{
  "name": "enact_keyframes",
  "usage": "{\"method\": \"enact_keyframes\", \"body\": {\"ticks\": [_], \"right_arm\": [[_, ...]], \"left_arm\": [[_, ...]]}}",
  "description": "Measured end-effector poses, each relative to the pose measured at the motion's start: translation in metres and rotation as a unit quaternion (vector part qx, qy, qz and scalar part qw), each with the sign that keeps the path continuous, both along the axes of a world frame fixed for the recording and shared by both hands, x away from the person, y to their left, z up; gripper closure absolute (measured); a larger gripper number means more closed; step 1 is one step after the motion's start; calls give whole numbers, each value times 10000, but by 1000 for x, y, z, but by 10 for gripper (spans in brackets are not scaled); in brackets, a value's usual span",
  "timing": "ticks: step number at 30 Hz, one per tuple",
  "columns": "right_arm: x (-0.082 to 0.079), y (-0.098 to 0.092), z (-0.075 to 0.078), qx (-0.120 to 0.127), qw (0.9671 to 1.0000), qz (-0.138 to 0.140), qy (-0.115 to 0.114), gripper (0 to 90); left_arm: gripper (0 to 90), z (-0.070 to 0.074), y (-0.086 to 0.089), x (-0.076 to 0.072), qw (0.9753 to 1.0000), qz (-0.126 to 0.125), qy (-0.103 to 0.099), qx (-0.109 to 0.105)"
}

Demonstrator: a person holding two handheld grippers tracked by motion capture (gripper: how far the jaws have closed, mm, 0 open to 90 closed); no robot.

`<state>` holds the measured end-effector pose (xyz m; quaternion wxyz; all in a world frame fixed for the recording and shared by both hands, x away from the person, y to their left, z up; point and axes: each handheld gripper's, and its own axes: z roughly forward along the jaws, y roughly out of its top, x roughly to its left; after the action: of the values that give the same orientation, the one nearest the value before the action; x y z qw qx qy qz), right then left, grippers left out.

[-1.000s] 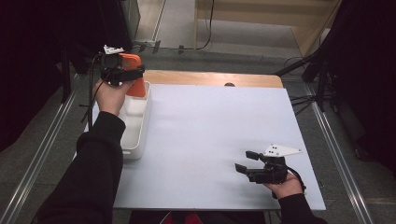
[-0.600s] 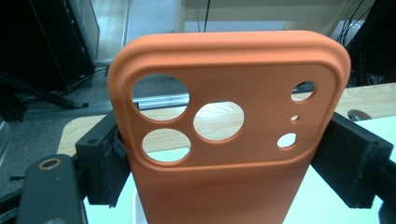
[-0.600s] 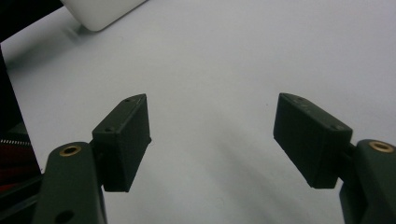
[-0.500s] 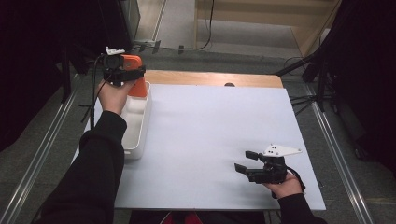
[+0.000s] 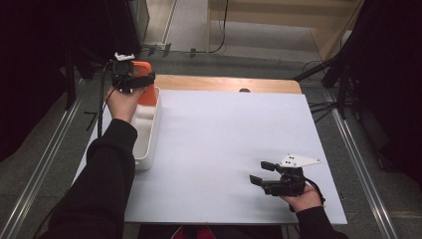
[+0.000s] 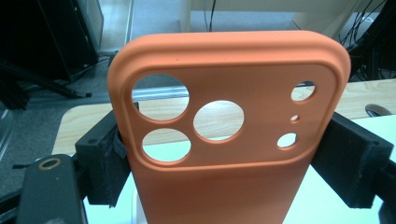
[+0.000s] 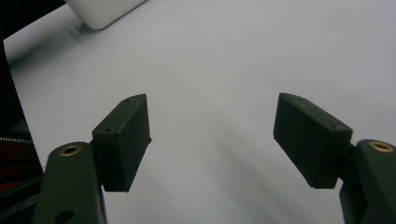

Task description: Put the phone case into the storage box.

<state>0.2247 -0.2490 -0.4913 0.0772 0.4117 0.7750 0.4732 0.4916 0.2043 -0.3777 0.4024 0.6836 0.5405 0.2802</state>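
An orange phone case (image 6: 224, 154) with several camera cut-outs stands upright between the black jaws of my left gripper (image 6: 229, 158), which is shut on its two long sides. In the high view the left gripper (image 5: 130, 79) holds the phone case (image 5: 144, 82) over the far end of a white tray (image 5: 149, 130) at the table's left. My right gripper (image 5: 263, 173) rests low near the front right of the white table (image 5: 224, 134), open. In the right gripper view the right gripper (image 7: 212, 140) has its jaws wide apart with nothing between them.
The white tray (image 7: 105, 11) lies along the left edge of the table and has several compartments. A wooden strip (image 5: 224, 83) borders the table's far edge. Dark stands and cables (image 5: 338, 74) sit on the floor beyond the table.
The left gripper with the orange case has stayed over the tray's far end, shifting only slightly. The right gripper has not moved.
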Motion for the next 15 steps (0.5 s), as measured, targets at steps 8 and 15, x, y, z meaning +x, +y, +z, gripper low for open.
{"method": "enact_keyframes", "body": {"ticks": [8, 15], "right_arm": [[0, -1, 0, -9, 10000, -13, 15, 260], [0, -1, 0, -2, 10000, -28, 6, 260]], "left_arm": [[154, -10, 4, 3, 9999, 107, 85, -51], [153, -17, 7, 4, 9998, 143, 135, -54]]}}
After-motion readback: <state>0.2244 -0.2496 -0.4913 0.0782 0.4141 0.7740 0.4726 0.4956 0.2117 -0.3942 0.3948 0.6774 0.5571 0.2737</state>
